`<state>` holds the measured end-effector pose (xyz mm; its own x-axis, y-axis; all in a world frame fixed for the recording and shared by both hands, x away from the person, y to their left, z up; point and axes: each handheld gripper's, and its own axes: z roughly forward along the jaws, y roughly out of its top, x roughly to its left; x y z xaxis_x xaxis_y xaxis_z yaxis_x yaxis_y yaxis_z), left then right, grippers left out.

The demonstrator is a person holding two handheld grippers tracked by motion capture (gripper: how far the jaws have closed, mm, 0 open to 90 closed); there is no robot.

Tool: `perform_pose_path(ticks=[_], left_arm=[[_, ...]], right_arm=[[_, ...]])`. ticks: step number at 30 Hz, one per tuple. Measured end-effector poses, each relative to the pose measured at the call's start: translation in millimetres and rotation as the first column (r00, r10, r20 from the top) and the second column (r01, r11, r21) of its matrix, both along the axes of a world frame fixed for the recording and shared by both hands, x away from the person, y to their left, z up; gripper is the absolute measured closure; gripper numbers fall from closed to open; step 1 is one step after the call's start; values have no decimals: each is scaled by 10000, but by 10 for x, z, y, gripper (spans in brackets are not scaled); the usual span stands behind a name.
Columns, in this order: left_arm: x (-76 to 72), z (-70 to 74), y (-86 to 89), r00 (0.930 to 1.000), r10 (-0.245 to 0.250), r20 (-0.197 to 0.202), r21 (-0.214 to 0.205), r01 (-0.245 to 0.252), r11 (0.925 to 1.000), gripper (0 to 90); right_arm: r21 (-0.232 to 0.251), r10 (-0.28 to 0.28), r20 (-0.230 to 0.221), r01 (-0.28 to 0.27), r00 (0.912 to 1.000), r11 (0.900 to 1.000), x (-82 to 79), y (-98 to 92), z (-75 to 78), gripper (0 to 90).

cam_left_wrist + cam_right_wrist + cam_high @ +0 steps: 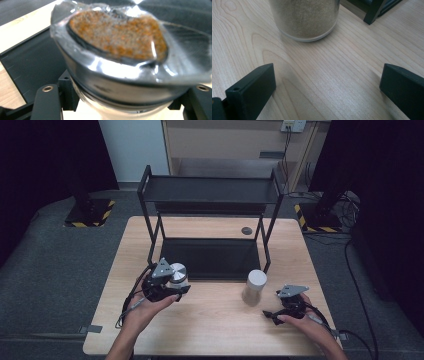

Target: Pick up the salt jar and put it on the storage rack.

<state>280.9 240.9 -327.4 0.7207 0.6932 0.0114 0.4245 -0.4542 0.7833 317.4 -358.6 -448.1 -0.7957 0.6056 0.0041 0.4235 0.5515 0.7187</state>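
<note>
My left gripper [172, 287] is shut on a jar [178, 271] with a shiny lid, held a little above the table just in front of the black rack's lower shelf [210, 257]. In the left gripper view the jar [117, 57] sits between the two jaws of the left gripper [125, 88], tilted, with orange-brown grains showing through its clear top. A second jar [254, 287] of beige powder stands upright on the table. My right gripper [274, 307] rests open just right of it. In the right gripper view the right gripper [328, 72] has wide jaws with bare wood between them, and the beige jar [304, 17] stands ahead.
A black two-shelf rack [210, 190] stands at the table's middle and back; one of its legs [372, 12] is close to the beige jar. A round grommet [246, 230] sits in the wooden tabletop [210, 325]. Cables trail from both grippers off the front edge.
</note>
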Motion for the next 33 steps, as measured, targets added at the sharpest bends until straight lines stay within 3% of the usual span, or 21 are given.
perform_pose_path(ticks=[19,33], left_arm=[[124,349,0,9995,208,220,162,-212,9996,302],[236,646,-73,9995,66,305,451,-80,9990,302]], right_arm=[[9,1,-4,-1,10000,10000,1,-2,0,14],[8,1,-5,-1,10000,10000,1,-2,0,14]])
